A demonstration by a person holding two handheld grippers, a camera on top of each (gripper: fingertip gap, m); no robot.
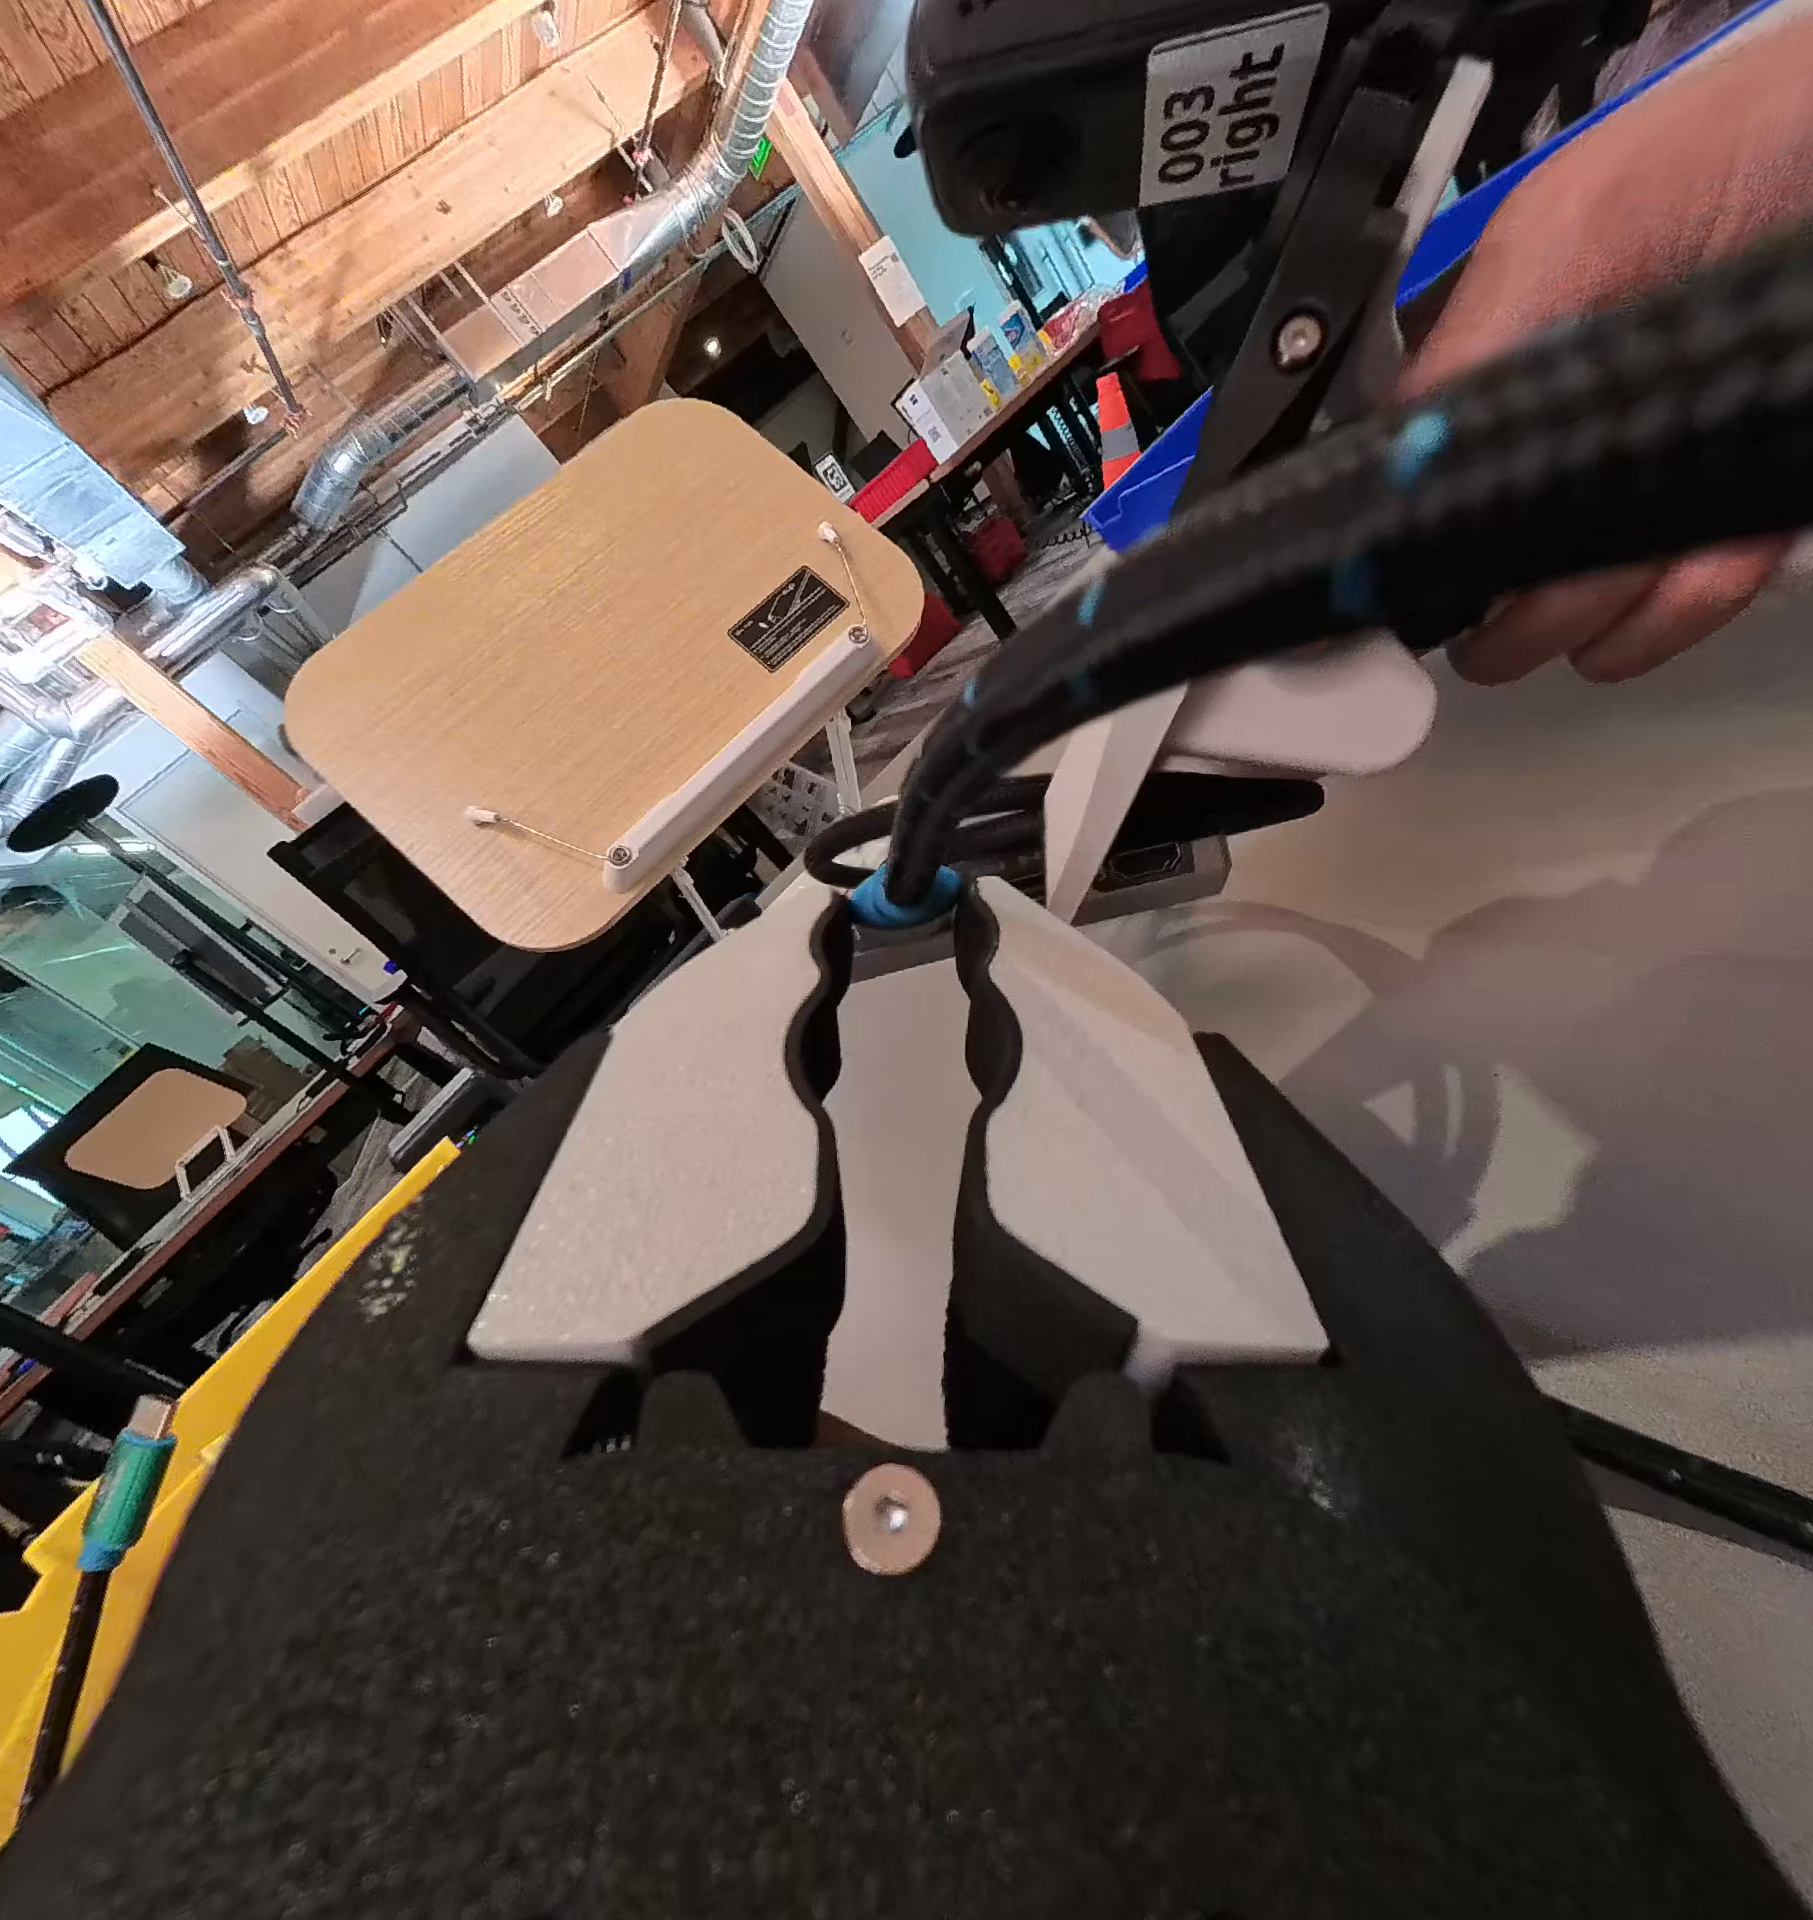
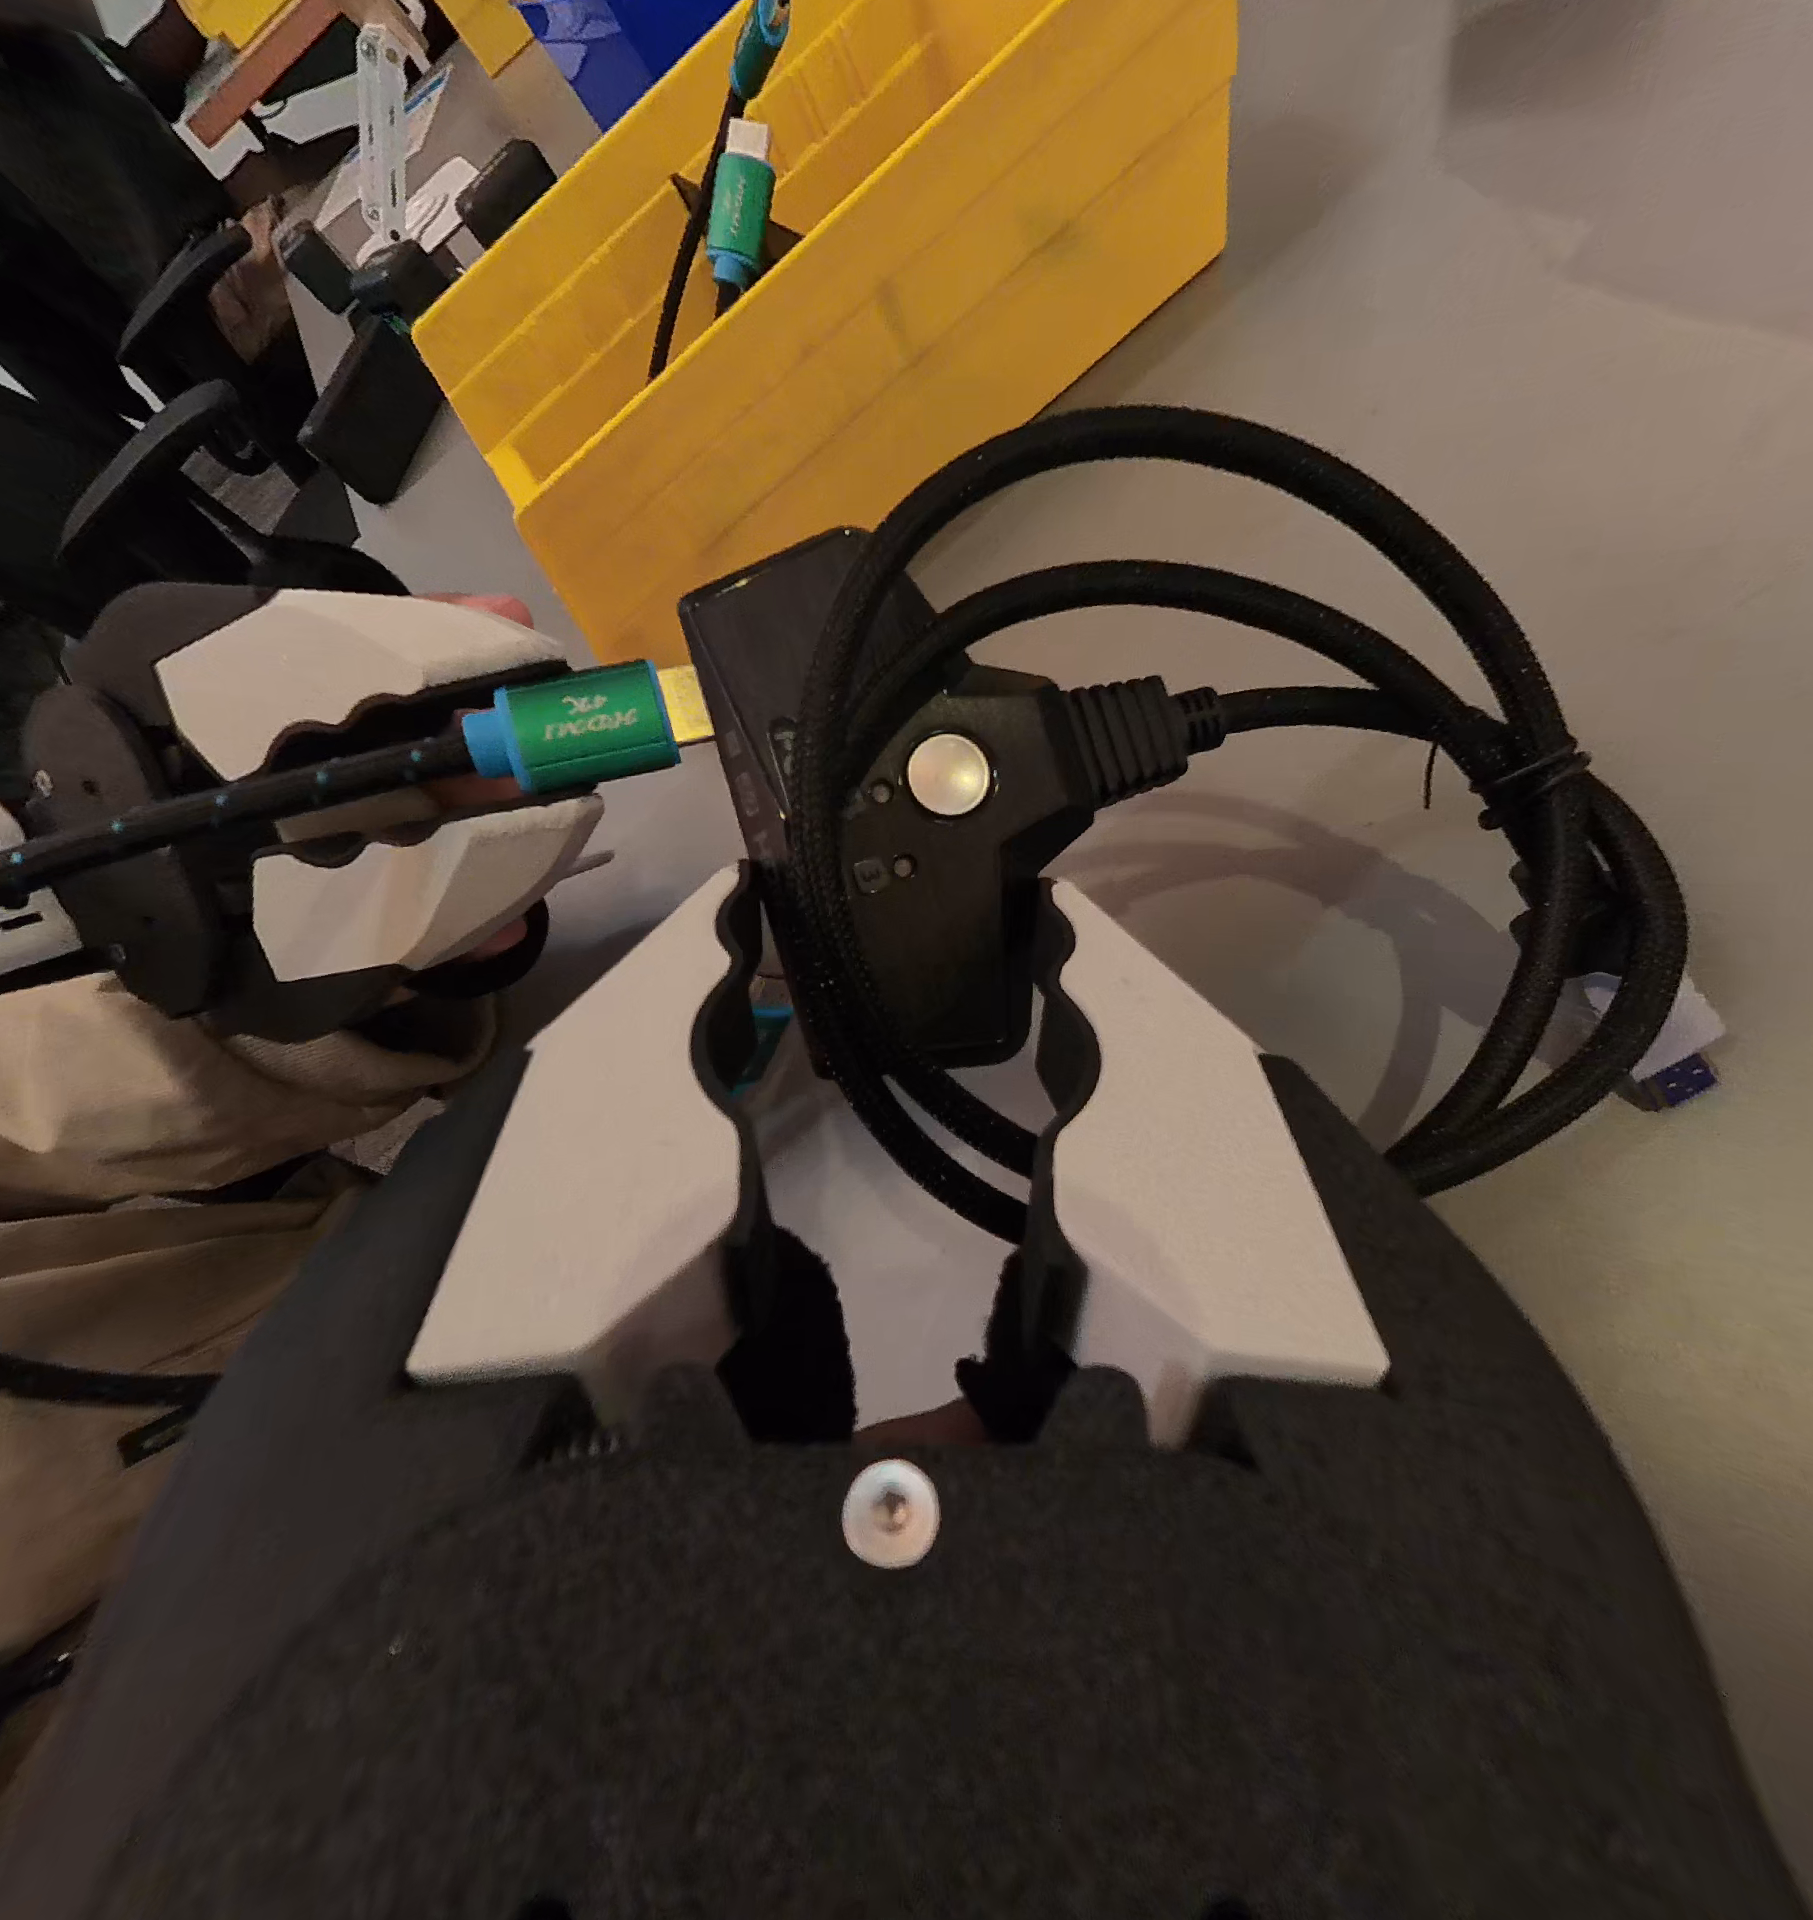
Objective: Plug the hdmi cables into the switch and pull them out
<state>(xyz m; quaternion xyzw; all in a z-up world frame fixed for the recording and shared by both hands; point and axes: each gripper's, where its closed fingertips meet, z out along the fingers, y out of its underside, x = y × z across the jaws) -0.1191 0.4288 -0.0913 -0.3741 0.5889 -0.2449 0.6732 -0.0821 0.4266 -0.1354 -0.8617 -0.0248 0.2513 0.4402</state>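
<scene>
The black HDMI switch (image 2: 912,831), with a round silver button, sits between the fingers of my right gripper (image 2: 897,904), which is shut on it just above the grey table. My left gripper (image 2: 569,738) is shut on a green HDMI plug (image 2: 590,727) and holds it level at the switch's left side. The plug's gold tip (image 2: 689,698) meets the port face and part of the metal still shows. In the left wrist view, my left gripper (image 1: 902,914) pinches the plug's blue collar (image 1: 897,899), and its braided cable (image 1: 1401,520) arcs up to the right. The switch (image 1: 1151,862) lies just beyond.
The switch's own black braided cable (image 2: 1401,727) lies coiled on the right and loops over the switch. A yellow bin (image 2: 881,312) behind it holds another green-plugged cable (image 2: 741,218). A blue bin (image 1: 1141,499) and a tilted wooden board (image 1: 590,665) stand farther off.
</scene>
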